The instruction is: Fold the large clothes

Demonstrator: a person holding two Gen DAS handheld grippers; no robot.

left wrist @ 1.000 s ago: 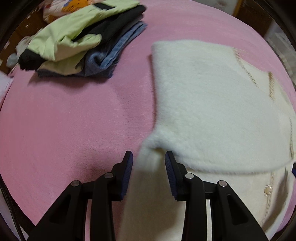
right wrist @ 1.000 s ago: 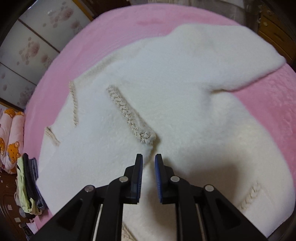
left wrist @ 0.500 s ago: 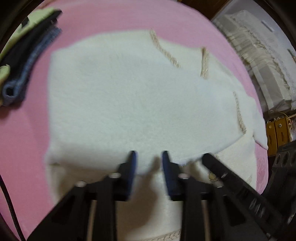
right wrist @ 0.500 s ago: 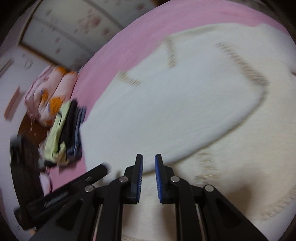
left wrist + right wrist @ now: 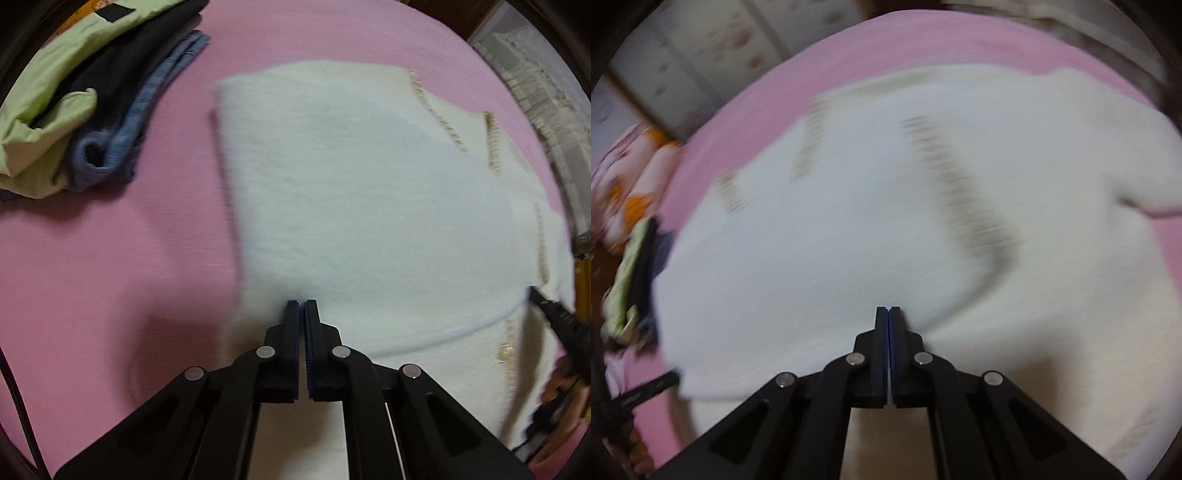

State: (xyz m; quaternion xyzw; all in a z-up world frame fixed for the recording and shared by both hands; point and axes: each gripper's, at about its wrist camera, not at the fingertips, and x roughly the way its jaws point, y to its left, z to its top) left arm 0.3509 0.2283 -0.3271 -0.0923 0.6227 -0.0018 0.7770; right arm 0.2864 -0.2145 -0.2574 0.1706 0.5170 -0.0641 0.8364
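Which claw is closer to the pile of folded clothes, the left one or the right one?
The left claw. It sits at the white sweater's edge nearest the pile of folded clothes. The right claw is farther along the sweater, away from the pile.

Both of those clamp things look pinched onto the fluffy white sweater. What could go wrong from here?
The left gripper and right gripper each pinch only the edge of the white sweater, so the thick fuzzy fabric might slip free mid-fold. The two grips sit apart on that edge; uneven pulling could leave the fold crooked. The folded clothes pile lies close beside the sweater on the pink bedspread, so a wide swing might knock it.
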